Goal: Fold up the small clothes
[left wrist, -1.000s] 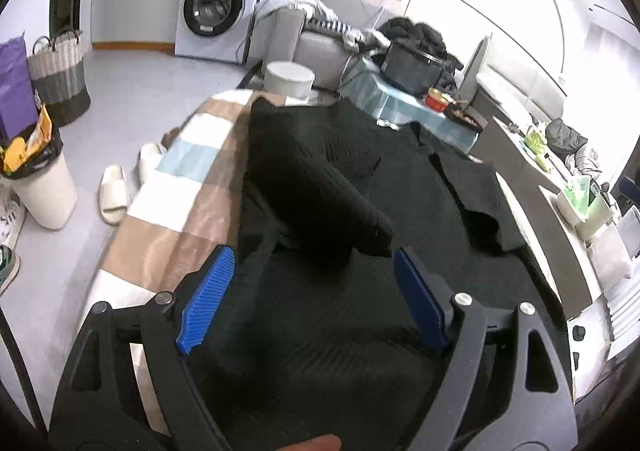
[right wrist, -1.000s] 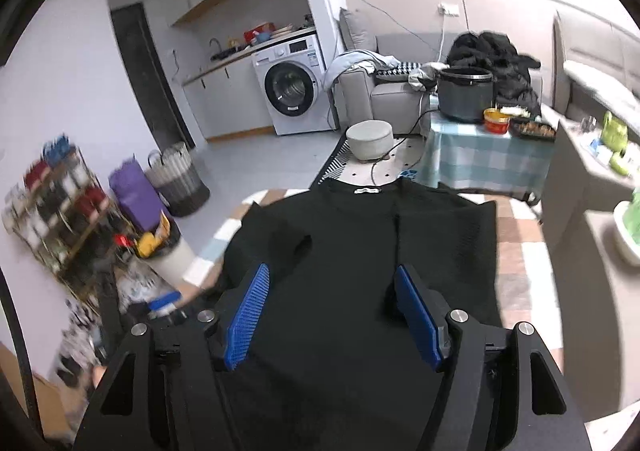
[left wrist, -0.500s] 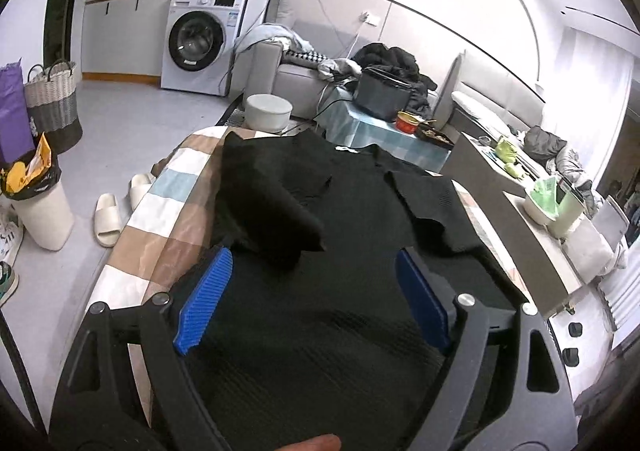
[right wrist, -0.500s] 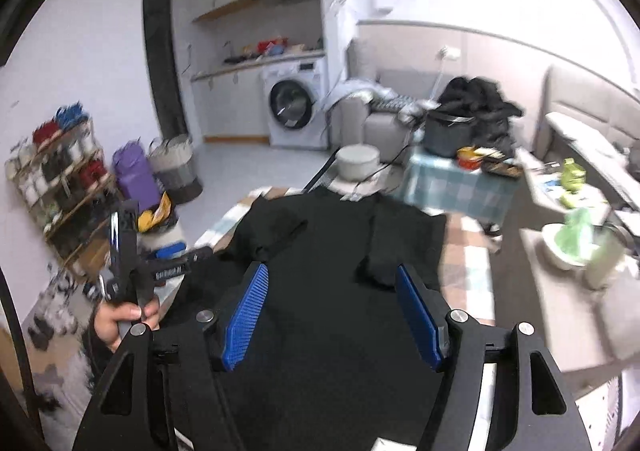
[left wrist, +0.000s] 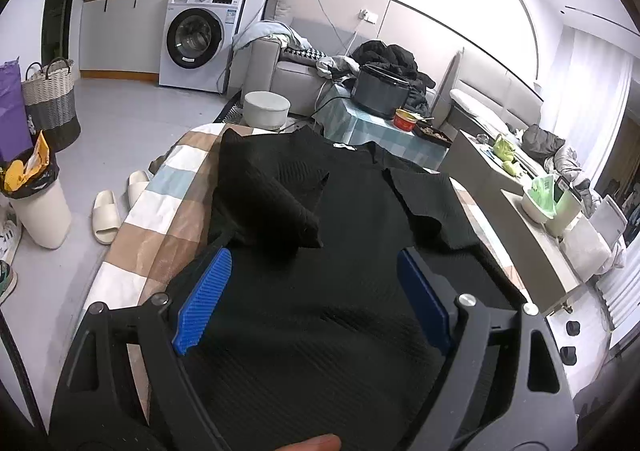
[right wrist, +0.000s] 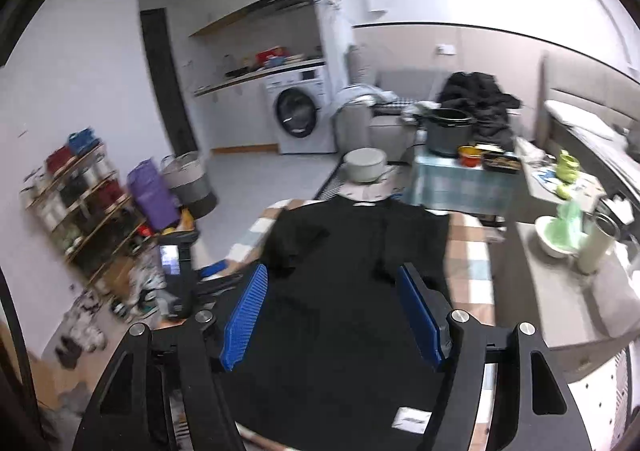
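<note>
Left wrist: left gripper (left wrist: 312, 303) jaws wide, empty, above black T-shirt (left wrist: 340, 211) on checked blanket (left wrist: 160, 219); both sleeves folded in.
Right wrist: right gripper (right wrist: 332, 315) wide, empty. Next, probably: grab hem, fold toward collar.

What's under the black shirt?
A checked cloth in tan, white and blue lies under the black shirt, showing at its sides. What the cloth covers, and anything beneath the shirt's middle, is hidden.

bright, blown-out glare upper right; strong fisheye bending at edges; right wrist view motion-blurred.
</note>
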Available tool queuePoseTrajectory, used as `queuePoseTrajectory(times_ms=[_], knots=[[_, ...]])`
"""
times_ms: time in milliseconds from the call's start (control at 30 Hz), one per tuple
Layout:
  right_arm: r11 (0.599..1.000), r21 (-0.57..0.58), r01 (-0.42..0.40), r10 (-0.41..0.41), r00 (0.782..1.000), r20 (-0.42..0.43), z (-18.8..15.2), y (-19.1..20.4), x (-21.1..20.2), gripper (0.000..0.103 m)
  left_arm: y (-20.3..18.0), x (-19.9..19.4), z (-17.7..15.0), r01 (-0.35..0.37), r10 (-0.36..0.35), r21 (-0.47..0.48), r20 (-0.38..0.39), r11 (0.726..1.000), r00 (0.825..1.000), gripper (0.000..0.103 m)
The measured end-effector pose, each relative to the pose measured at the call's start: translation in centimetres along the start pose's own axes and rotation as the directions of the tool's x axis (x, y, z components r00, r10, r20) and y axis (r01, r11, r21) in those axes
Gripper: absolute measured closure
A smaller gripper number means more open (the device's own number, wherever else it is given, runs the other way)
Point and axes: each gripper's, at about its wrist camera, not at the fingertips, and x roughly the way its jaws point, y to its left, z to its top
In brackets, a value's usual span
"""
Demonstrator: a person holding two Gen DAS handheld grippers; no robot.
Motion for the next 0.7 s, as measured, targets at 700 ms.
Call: queuePoseTrajectory(times_ms=[700], knots=[[0.998, 0.018, -0.06, 0.059, 0.996, 0.073, 13.6, 5.9, 7.6, 0.023, 1.8, 0.5, 0.5, -0.028, 0.028, -0.036, -0.009, 0.999, 1.0, 0.02]])
